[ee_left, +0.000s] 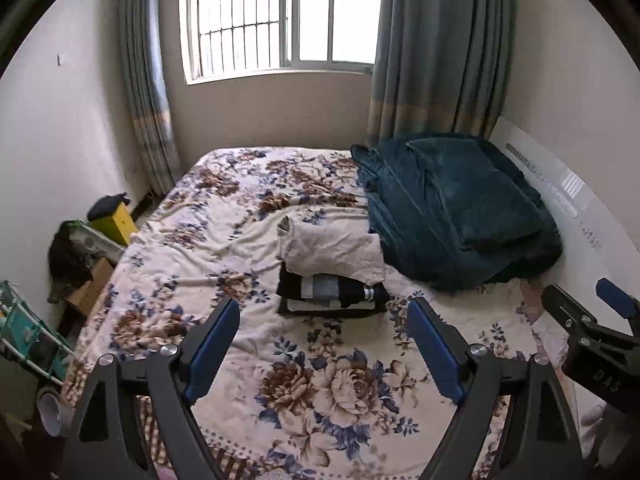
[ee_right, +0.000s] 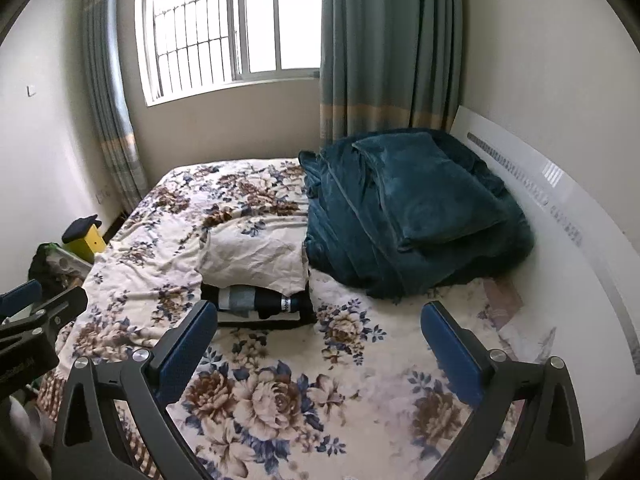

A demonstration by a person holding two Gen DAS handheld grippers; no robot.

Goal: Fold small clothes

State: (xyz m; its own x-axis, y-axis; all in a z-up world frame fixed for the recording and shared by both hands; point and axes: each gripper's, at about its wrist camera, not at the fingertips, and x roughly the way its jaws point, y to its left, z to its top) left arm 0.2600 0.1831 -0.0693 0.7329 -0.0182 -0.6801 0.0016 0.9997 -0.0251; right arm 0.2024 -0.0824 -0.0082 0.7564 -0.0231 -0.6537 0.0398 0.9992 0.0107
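Both the left gripper (ee_left: pixel 324 312) and right gripper (ee_right: pixel 320 316) hover with jaws spread wide and empty above a floral bedspread (ee_left: pixel 224 248), where a stack of folded clothes (ee_left: pixel 332 270) sits mid-bed beside a teal blanket (ee_left: pixel 460 212).

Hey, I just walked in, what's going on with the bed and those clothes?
Someone holds two claws above the floral bedspread, both open and holding nothing. The left claw and right claw point toward a small stack of folded dark clothes with a crumpled cream garment lying on top. A heaped teal fleece blanket sits beside the stack.
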